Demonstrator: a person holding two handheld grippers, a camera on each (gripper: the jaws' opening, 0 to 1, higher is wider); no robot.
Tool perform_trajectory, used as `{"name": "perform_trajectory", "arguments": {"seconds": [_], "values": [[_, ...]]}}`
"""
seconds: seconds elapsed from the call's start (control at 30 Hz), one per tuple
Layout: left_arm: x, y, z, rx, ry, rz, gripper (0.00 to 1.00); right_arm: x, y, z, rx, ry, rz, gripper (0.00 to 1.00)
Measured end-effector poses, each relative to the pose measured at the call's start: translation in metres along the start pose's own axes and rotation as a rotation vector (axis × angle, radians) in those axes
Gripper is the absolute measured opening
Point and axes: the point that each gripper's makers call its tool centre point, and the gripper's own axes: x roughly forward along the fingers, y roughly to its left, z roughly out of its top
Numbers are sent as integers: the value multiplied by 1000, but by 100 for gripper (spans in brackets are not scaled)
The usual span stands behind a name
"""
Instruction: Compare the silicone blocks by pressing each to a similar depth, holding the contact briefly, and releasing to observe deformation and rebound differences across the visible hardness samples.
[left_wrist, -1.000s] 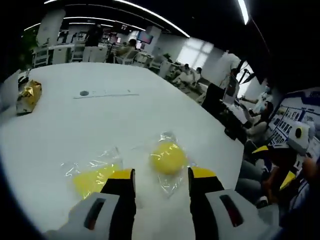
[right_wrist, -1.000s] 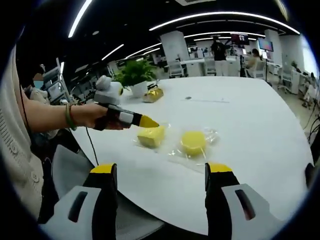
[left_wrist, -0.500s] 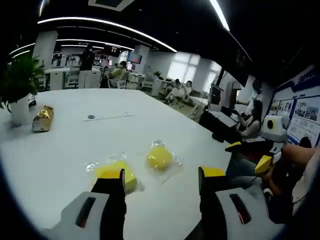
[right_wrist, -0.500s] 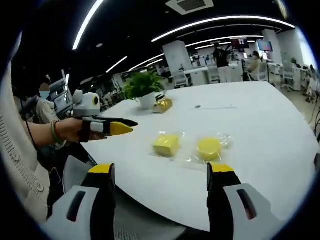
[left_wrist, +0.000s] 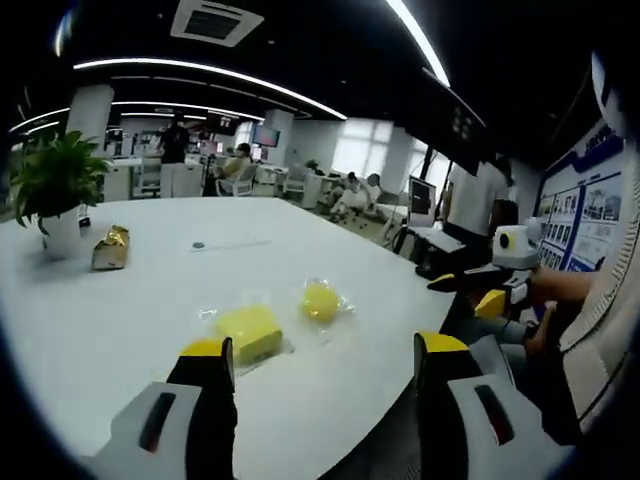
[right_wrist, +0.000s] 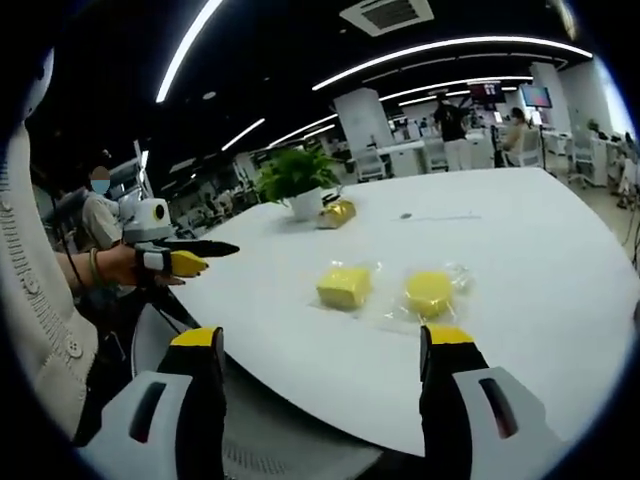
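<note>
Both grippers pulled back off white table. Left gripper jaws spread, empty; right gripper same. Square yellow block and round yellow block lie bagged, untouched, near table edge, farther away than before.

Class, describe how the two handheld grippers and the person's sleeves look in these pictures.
Each gripper has grey bodies, black jaws and yellow tips: the left gripper, the right gripper. A white box tops each. The knitted sleeve is cream; a green bracelet circles the wrist.
</note>
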Motion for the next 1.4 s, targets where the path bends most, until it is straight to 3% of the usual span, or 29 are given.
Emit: {"name": "perform_trajectory", "arguments": {"seconds": [0.07,0.43,1.4], "values": [[-6,11,-5,11,6,48,74,0,-1,-3,3,8,-6,75],[-16,23,-13,-56,-3,95,75,1,-9,-2,-6,10,-32,77],[-9,26,-24,-90,46,77,75,5,-13,-8,8,44,-34,75]]}}
